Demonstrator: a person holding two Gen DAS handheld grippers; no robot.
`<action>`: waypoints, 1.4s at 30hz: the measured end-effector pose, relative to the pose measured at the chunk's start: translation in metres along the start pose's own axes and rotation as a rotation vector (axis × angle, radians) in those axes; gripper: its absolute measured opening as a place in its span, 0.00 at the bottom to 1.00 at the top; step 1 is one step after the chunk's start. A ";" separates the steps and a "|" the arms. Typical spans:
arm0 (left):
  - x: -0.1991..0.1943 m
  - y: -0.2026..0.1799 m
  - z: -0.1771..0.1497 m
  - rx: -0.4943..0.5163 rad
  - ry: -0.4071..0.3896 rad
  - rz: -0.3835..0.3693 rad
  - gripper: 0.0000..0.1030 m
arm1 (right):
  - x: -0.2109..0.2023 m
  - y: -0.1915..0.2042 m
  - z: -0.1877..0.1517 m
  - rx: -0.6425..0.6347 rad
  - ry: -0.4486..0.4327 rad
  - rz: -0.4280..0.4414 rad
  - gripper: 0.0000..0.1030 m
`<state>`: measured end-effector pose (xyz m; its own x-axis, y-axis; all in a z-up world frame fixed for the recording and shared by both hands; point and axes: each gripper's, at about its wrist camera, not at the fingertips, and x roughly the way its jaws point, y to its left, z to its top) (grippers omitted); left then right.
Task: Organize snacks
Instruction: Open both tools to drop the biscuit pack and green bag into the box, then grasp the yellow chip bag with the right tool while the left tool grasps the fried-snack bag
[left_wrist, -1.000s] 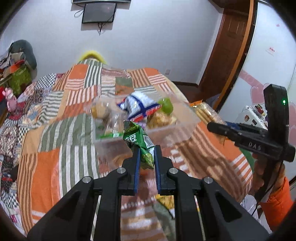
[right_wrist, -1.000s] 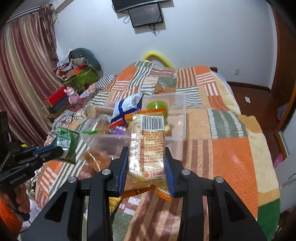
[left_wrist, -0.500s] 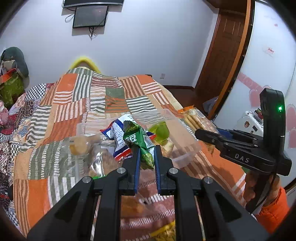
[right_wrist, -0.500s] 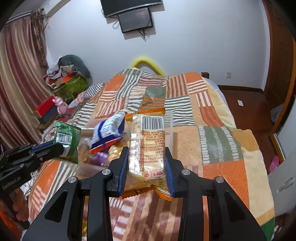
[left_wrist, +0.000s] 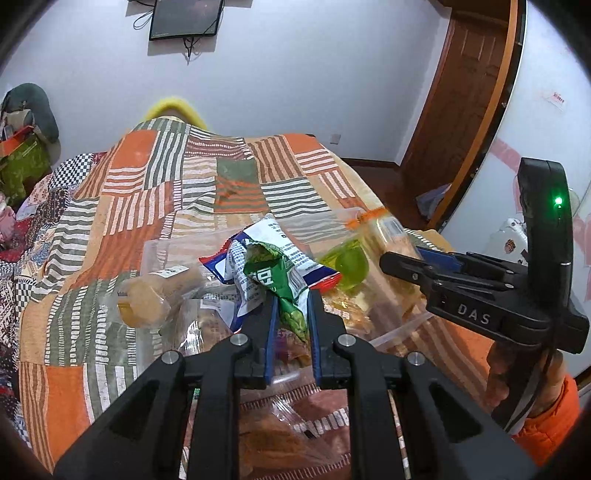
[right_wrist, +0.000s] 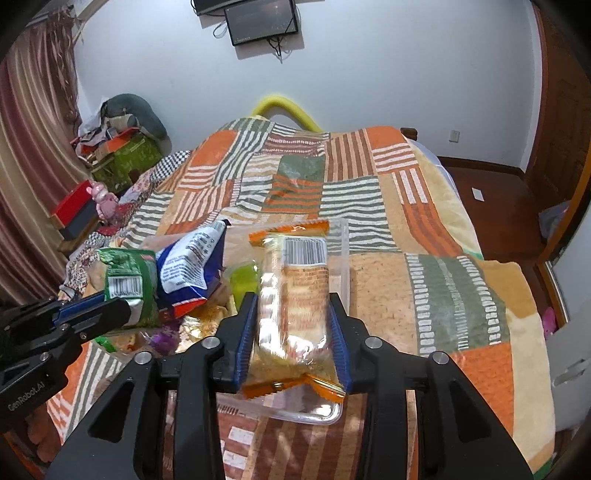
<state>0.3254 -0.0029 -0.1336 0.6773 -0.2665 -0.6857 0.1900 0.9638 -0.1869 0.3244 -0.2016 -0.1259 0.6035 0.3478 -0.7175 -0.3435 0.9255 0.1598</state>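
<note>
Over a patchwork bedspread (right_wrist: 436, 295) striped in orange, green and white, two snack packets are held above a clear plastic container (right_wrist: 343, 254) that is set on the bed. Between the blue-padded fingers of the left gripper (left_wrist: 291, 325) a green snack packet (left_wrist: 280, 280) is pinched by its lower end, its crumpled top raised over the container's contents; in the right wrist view the same green snack packet (right_wrist: 125, 284) is seen at the left with its barcode facing the camera. By the right gripper (right_wrist: 291, 332) an orange-edged cracker packet (right_wrist: 295, 295) is clamped across its width, upright, with the barcode at the top, and it is held just above the container's right part. Inside the container a blue and white packet (right_wrist: 192, 266) is propped at a tilt, a green jelly cup (left_wrist: 349, 264) lies beside it, and a round pastry in clear wrap (left_wrist: 147, 302) is seen at the left side. More wrapped snacks lie underneath, too jumbled to be told apart. On the far wall a dark screen (right_wrist: 258, 18) is mounted, and a pink toy figure (right_wrist: 105, 203) is seen beside the bed.
</note>
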 end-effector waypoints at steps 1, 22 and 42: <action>0.001 0.000 0.000 0.001 0.005 0.000 0.15 | 0.000 -0.001 0.000 0.001 0.004 0.006 0.35; -0.056 0.001 -0.020 0.023 -0.030 0.047 0.58 | -0.049 0.012 -0.022 -0.052 -0.021 0.046 0.53; -0.091 0.020 -0.116 -0.045 0.067 0.125 0.66 | -0.051 0.069 -0.100 -0.102 0.106 0.110 0.58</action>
<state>0.1856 0.0409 -0.1564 0.6443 -0.1449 -0.7509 0.0744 0.9891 -0.1270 0.1982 -0.1706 -0.1462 0.4807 0.4238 -0.7677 -0.4783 0.8605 0.1755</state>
